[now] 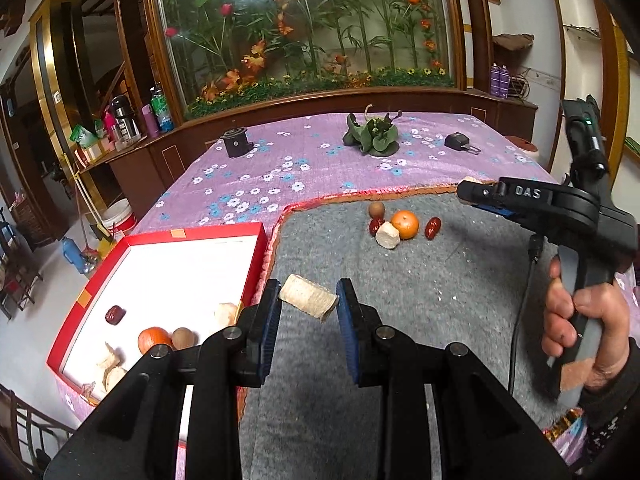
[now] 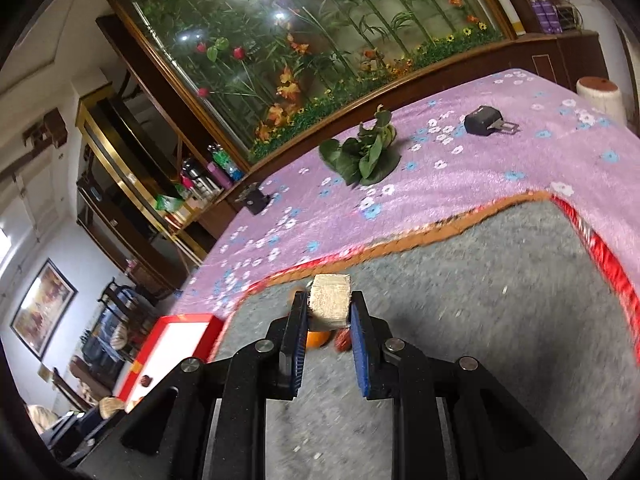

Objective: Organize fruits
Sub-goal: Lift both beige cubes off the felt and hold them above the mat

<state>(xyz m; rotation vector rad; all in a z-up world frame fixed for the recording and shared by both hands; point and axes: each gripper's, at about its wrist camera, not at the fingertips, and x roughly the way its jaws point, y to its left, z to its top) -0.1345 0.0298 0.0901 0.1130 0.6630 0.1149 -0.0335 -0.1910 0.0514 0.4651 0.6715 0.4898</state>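
My left gripper [image 1: 308,304] is shut on a pale cylindrical fruit chunk [image 1: 309,302], held above the grey mat beside the red box [image 1: 160,236]. The box holds a red date [image 1: 115,314], an orange [image 1: 154,339], a brown round fruit [image 1: 184,337] and pale chunks [image 1: 226,314]. On the mat farther off lie an orange [image 1: 405,224], a pale chunk [image 1: 387,235], two red dates [image 1: 432,227] and a brown round fruit [image 1: 376,211]. My right gripper [image 2: 329,307] is shut on a pale cube-shaped chunk [image 2: 330,300]; in the left wrist view it [image 1: 466,192] hangs at the right.
The grey mat [image 1: 400,300] lies on a purple flowered tablecloth [image 1: 280,164]. A green leafy item [image 1: 372,136], a black cylinder [image 1: 236,142] and a black device [image 1: 460,142] sit at the table's far side. A wooden cabinet with a flower display stands behind.
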